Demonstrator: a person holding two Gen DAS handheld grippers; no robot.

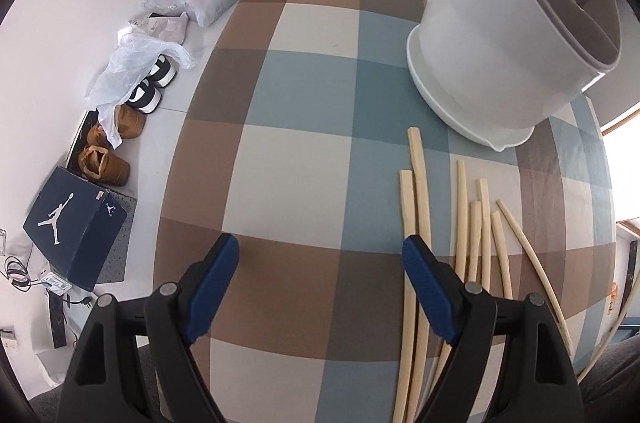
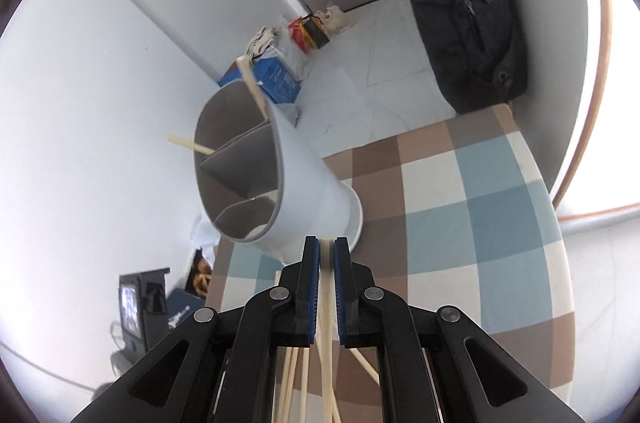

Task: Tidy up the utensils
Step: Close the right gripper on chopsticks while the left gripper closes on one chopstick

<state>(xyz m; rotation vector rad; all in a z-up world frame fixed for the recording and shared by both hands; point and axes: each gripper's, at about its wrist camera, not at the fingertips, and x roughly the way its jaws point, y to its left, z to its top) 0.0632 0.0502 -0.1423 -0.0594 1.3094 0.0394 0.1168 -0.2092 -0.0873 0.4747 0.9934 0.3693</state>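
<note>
Utensil sorting on the checked bench (image 1: 304, 159): the two wrist views compared.
The left gripper (image 1: 320, 267) hovered with fingers spread wide, loose chopsticks (image 1: 480, 223) lying just right of them. Only the right wrist view showed the right gripper (image 2: 327, 263) pinching one chopstick (image 2: 327, 303), and two sticks (image 2: 252, 85) standing in the divided holder (image 2: 304, 191) ahead of its fingers.

Hidden and cut-off parts at the checked table

The holder (image 1: 504, 35) loses its upper rim to the left wrist view's top edge. The loose chopsticks (image 1: 484, 223) run under the left gripper's right finger (image 1: 428, 287) and off the bottom. In the right wrist view, the pinched chopstick (image 2: 327, 283) has its tip masked between the pads.
</note>
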